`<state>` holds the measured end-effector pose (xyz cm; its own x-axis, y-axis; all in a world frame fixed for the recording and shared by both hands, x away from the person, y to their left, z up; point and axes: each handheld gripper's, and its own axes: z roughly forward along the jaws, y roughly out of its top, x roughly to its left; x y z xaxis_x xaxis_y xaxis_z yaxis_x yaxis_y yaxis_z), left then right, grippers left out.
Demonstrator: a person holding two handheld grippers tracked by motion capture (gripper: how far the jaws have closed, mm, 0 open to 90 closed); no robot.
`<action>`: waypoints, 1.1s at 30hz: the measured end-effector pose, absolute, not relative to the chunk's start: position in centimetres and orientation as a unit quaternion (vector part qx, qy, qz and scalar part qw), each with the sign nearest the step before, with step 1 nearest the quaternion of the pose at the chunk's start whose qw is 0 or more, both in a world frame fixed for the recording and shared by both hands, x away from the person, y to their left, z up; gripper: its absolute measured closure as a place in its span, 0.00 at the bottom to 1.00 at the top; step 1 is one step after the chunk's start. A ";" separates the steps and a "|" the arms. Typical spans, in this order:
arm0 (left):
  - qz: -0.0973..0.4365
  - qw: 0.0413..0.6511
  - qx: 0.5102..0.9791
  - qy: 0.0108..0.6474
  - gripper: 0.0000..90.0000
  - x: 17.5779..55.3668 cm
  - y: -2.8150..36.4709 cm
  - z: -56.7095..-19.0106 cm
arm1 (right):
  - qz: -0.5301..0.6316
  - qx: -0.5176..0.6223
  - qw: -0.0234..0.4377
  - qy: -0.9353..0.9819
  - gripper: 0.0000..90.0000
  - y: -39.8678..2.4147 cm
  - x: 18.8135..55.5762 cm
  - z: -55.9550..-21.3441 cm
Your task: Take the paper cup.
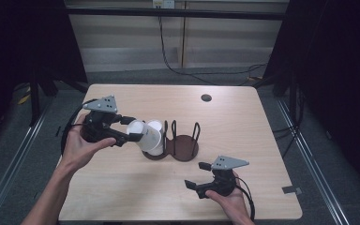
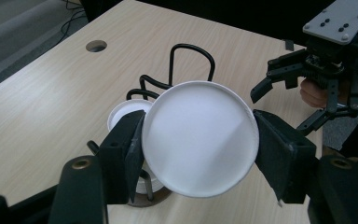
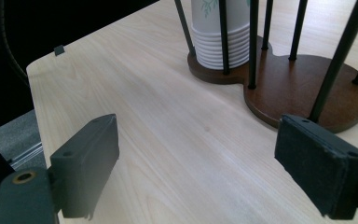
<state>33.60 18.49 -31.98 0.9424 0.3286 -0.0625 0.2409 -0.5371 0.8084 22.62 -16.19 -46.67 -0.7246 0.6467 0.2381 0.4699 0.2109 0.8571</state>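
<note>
My left gripper (image 1: 132,129) is shut on a white paper cup (image 1: 144,136), held tilted just above the left side of a dark wooden cup holder (image 1: 183,147) with black wire posts. In the left gripper view the cup's (image 2: 200,137) round bottom faces the camera, pressed between both pads. A stack of white cups (image 1: 155,127) stands in the holder's left ring, and the stack (image 3: 214,42) has a green leaf print. My right gripper (image 1: 194,174) is open near the table's front edge, its jaws (image 3: 196,163) wide apart over bare wood, pointing at the holder base (image 3: 303,88).
The holder's right ring (image 1: 187,143) holds no cups. A round cable hole (image 1: 206,97) lies at the back of the light wooden table (image 1: 122,187). Dark curtains stand on both sides, and cables run across the floor behind.
</note>
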 end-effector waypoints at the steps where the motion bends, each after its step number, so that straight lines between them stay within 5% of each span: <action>1: 0.046 0.452 0.876 0.162 0.42 33.6 18.4 -32.1 | 0.514 0.360 0.084 0.774 0.15 -16.0 22.6 -46.6; 33: -0.016 0.461 0.879 0.121 0.42 32.1 16.3 -36.6 | 0.554 0.275 0.080 0.782 0.17 -11.8 25.4 -42.3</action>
<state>32.07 16.27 -36.62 0.9702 0.1974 -0.1404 0.2278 -0.5458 0.8063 25.40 -11.76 -42.29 -0.8360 0.5183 0.1800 0.3416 0.2350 0.9100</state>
